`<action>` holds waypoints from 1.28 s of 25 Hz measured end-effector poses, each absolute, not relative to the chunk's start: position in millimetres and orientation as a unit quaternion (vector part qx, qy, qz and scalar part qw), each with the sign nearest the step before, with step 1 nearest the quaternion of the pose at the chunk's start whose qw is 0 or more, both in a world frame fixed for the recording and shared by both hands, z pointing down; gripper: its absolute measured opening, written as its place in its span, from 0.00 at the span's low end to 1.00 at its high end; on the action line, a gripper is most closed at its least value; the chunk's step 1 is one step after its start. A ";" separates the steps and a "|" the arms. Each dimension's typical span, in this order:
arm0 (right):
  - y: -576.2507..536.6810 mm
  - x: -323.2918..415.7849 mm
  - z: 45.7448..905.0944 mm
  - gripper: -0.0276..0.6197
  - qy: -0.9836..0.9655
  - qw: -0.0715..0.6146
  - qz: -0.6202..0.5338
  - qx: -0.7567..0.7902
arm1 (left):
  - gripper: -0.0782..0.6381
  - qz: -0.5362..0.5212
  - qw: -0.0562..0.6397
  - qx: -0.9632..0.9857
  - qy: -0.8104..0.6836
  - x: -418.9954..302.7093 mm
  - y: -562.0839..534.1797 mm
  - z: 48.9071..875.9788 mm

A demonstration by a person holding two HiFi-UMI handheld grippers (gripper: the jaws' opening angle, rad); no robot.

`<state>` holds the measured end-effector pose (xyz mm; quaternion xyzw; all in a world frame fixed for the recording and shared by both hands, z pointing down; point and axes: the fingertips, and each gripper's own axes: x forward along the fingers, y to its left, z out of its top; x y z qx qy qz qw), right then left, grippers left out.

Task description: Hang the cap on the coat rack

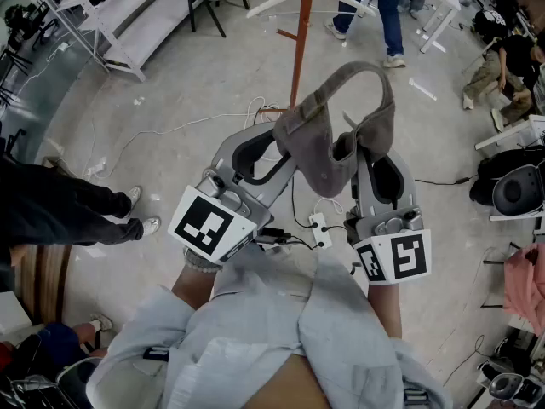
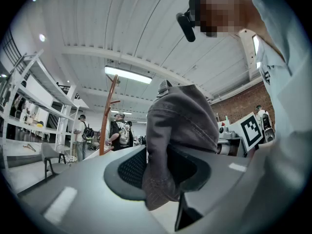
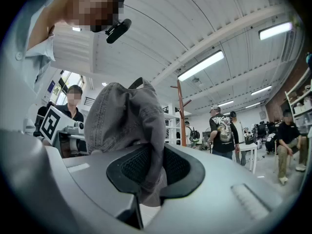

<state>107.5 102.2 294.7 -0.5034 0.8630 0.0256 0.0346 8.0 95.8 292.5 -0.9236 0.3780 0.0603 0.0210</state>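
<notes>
I hold a grey cap [image 1: 328, 139] between both grippers, in front of my chest. My left gripper [image 1: 285, 147] is shut on the cap's left edge, and the grey fabric [image 2: 185, 116] hangs down through its jaws. On the other side, my right gripper [image 1: 362, 156] is shut on the cap's right edge, with the cloth [image 3: 124, 116] pinched between its pads. The strap loop arches up above both grippers. The orange-brown coat rack [image 1: 300, 41] stands on the floor just beyond the cap. Its pole [image 2: 108, 116] shows left of the cap in the left gripper view, and the pole [image 3: 182, 116] shows right of it in the right gripper view.
A power strip [image 1: 319, 228] with cables lies on the floor below the grippers. A person's legs [image 1: 77, 211] reach in from the left, another person [image 1: 379, 7] stands behind the rack, and one sits at the far right [image 1: 502, 66]. White shelving [image 1: 128, 24] stands at the back left.
</notes>
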 end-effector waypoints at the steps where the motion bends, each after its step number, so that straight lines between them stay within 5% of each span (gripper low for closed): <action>1: 101.2 106.9 294.0 0.15 0.863 0.034 0.026 -0.503 | 0.29 0.061 0.021 -0.924 0.378 7.5 94.9 291.9; 32: 121.6 57.0 297.7 0.15 0.846 0.036 0.026 -0.531 | 0.29 0.054 0.031 -0.933 0.355 -41.5 110.5 292.2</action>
